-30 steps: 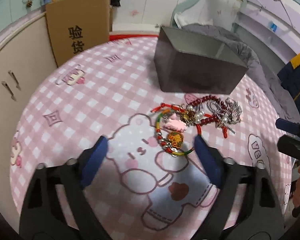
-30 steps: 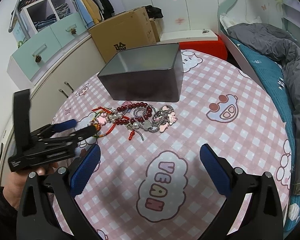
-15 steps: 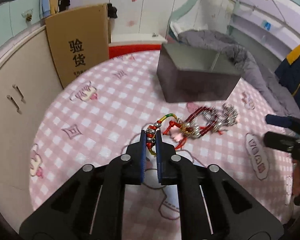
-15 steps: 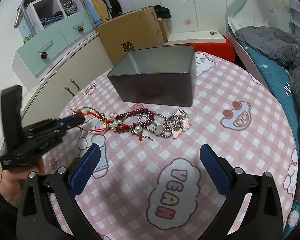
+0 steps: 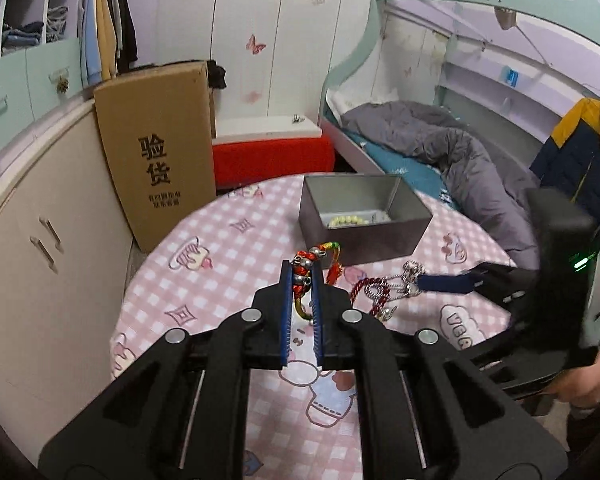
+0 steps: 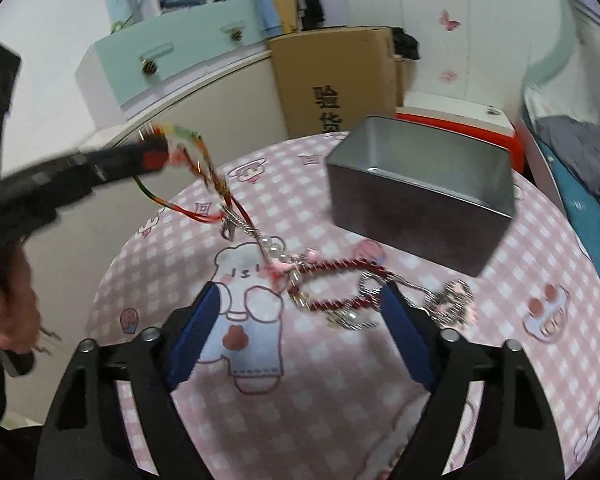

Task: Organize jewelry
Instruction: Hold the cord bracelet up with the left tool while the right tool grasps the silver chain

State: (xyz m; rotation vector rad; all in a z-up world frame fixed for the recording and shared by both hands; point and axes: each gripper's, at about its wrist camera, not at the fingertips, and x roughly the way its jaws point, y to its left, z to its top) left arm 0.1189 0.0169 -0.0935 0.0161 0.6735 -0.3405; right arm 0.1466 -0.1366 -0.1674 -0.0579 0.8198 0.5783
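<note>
Left gripper (image 5: pixel 301 280) is clamped on the multicoloured braided cord bracelet with metal beads (image 5: pixel 305 268), lifted above the pink checked tablecloth (image 5: pixel 220 264). Tangled dark-red bead strand and silver chains (image 6: pixel 340 280) trail from it down to the cloth. Right gripper (image 6: pixel 300 308) is wide open, straddling that tangle and gripping nothing. Grey metal box (image 6: pixel 420 196) sits just beyond.

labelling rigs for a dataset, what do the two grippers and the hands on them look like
Both are matte black plastic. The left gripper and right gripper each have two angular arms with silver round bolts at the joints and flat blue pads on the fingers. A small green light glows on the right one's body. The bare left hand shows a dark sleeve.
</note>
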